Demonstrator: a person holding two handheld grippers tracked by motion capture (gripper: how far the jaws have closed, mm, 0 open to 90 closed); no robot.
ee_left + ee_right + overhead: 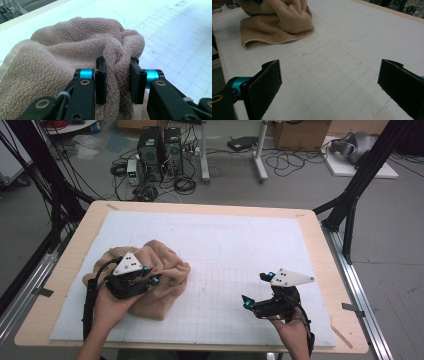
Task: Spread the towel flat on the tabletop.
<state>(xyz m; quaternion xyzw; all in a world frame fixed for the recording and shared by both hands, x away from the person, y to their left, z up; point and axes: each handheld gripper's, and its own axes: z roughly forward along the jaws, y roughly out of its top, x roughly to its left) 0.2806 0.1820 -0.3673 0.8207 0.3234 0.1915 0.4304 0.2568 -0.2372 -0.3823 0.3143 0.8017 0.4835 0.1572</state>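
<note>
**Left gripper clamping a fold of the towel; right gripper standing released**

The tan terry towel (pixel 150 275) is lying crumpled on the left half of the white gridded mat (pixel 240 250), which is covering the wooden table (pixel 70 270).

The left gripper (pixel 150 276) is sitting on top of the heap, its jaws pointing toward the middle of the mat. In the left gripper view, a raised ridge of the towel (pixel 75 50) is passing upright between the two black jaws. Both pads are pressing into the pile, and the cloth is bunching and creasing where they are pinching it. The left gripper (pixel 117 80) is therefore grasping the towel fold. The rest of the cloth is spreading to the left of and beyond the jaws.

The right gripper (pixel 255 290) is hovering over the right half of the mat, well apart from the towel. In the right gripper view, its jaws are standing wide, and the right gripper (pixel 329 87) is framing bare grid lines. The towel (pixel 277 22) is lying far ahead of the jaws, toward the upper left.
</note>
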